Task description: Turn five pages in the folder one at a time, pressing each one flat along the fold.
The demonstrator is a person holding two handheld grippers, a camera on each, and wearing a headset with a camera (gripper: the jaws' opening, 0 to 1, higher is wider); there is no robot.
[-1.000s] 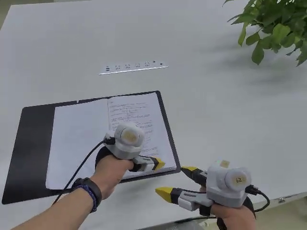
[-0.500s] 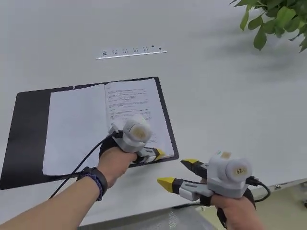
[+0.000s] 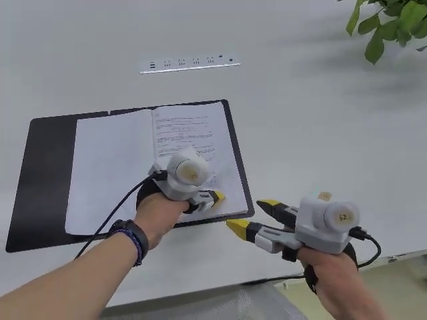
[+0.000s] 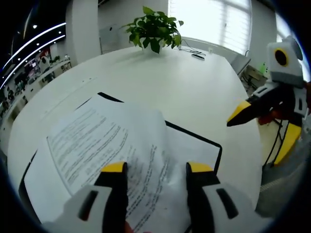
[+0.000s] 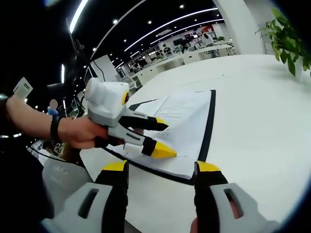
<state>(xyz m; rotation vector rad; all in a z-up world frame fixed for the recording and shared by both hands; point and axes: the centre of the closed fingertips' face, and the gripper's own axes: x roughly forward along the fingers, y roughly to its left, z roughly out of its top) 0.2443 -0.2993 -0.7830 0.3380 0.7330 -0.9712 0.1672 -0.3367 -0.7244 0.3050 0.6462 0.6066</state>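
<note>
Folder point(image 3: 40, 180) lies open on the front-left part of the table point(image 3: 320, 120), with its cover close to the table's front edge. Printed page point(image 3: 190, 137) is on the folder's right half, blank sheet point(image 3: 110, 173) on the left half.

Left gripper point(image 3: 212, 198) is over the page's front-right corner. Jaws apart; the paper looks bowed up between them, not pinched.

Right gripper point(image 3: 251, 215) hovers just off the folder's front-right corner. Jaws apart, holding nothing.

Risks:
- Closing on the bowed paper may catch two sheets instead of one.
- A hard pinch at the corner may crease or tear it.
- Pulling with the cover unheld could drag the folder toward the front edge.
</note>
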